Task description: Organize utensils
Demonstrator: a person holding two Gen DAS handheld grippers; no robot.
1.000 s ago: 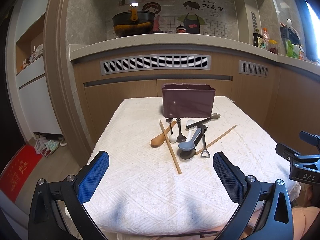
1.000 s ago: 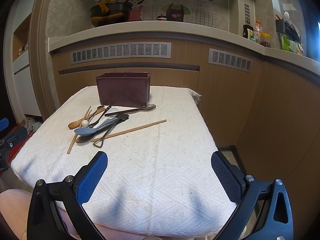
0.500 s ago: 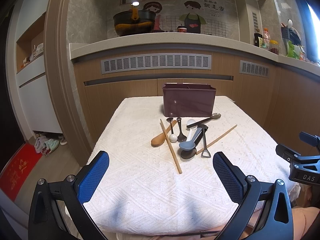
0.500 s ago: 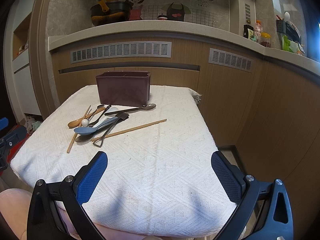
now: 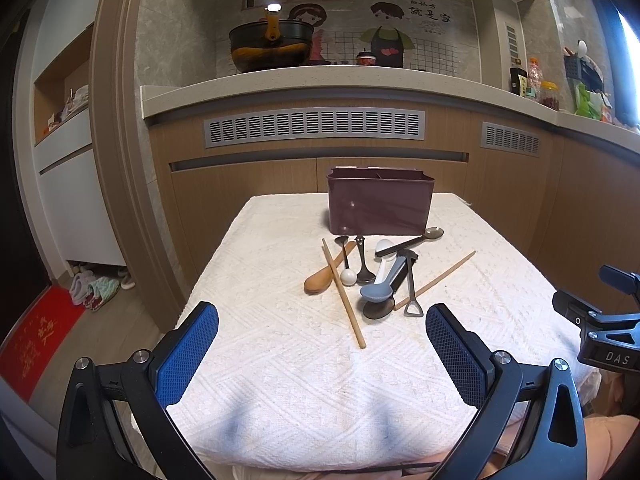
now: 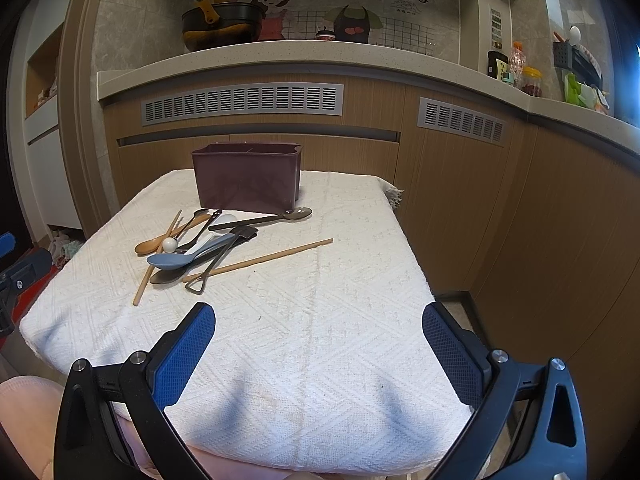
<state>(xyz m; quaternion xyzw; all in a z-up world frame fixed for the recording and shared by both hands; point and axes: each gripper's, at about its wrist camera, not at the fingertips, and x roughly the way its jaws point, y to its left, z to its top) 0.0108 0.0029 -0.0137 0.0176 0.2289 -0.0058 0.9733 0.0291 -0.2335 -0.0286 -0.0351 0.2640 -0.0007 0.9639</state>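
A dark maroon utensil holder point(image 5: 380, 204) point(image 6: 248, 178) stands at the far side of a table with a white cloth point(image 5: 280, 360). In front of it lies a pile of utensils: a wooden spoon point(image 5: 322, 278), two wooden chopsticks point(image 5: 344, 294) point(image 6: 260, 260), a blue-grey spoon point(image 5: 378, 288) point(image 6: 184, 258), a black-handled metal spoon point(image 5: 412, 240), and several dark small spoons. My left gripper point(image 5: 320, 360) is open and empty above the near cloth. My right gripper point(image 6: 318, 354) is open and empty, nearer the table's right side.
A wooden kitchen counter point(image 5: 320, 92) with vents runs behind the table, with a pot point(image 5: 272, 44) and jars on top. The table's right edge point(image 6: 416, 264) drops to the floor. Slippers and a red mat point(image 5: 36, 344) lie on the floor at left.
Both grippers have hardly moved; the views drift very slightly. Nothing was picked up or shifted.
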